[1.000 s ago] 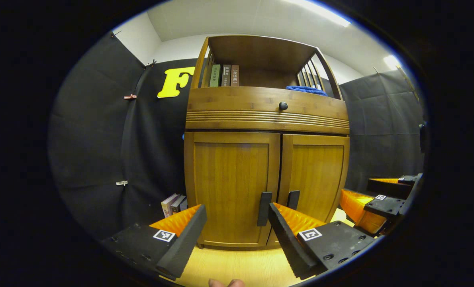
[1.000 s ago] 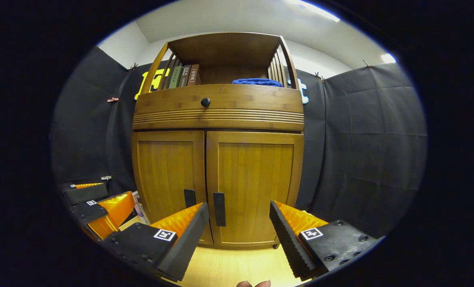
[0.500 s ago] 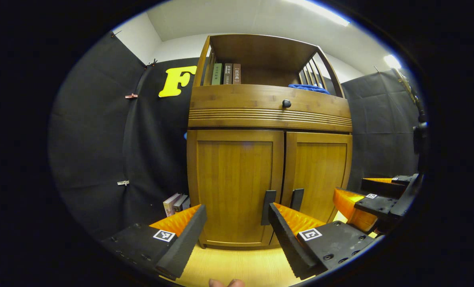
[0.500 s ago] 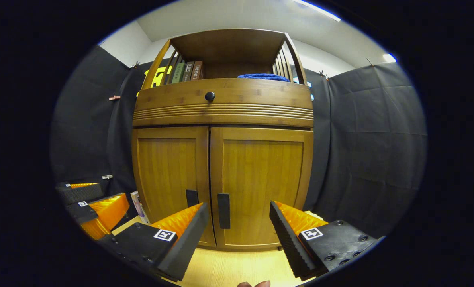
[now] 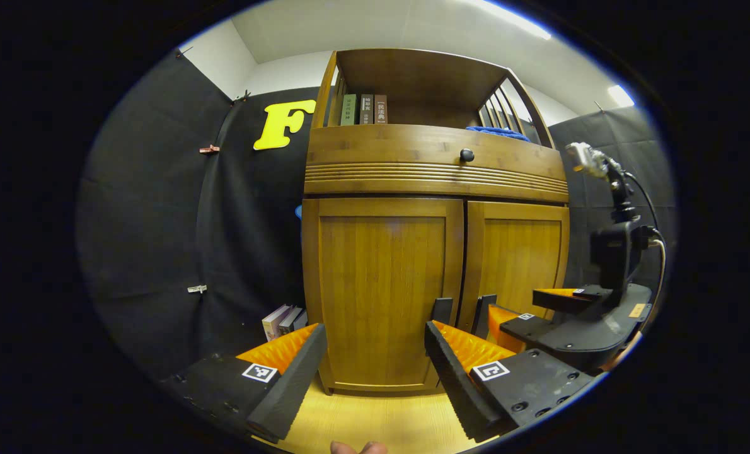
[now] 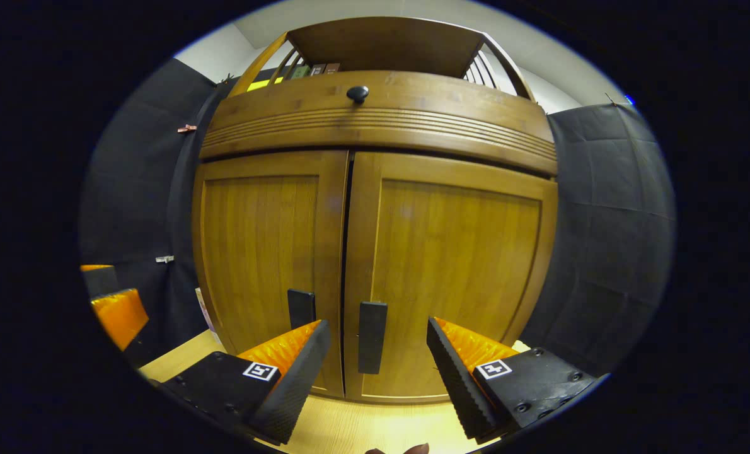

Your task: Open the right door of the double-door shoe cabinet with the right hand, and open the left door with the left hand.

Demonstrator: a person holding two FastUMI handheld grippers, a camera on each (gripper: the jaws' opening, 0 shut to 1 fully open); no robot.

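Wooden shoe cabinet [image 6: 375, 252] doors closed, books [image 5: 282, 320] beside it, both grippers [image 6: 375, 362] [image 5: 372, 362] wide

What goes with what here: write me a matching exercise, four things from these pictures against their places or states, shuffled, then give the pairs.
Things
1. right door handle
2. blue cloth
3. round knob
4. books on the floor

Places or states
A. on the drawer front above the doors
B. left of the cabinet, by the black cloth
C. lying on the open top shelf
D. between the fingers of the open right hand-held gripper, not touched

Pairs: 1-D, 2-C, 3-A, 4-B
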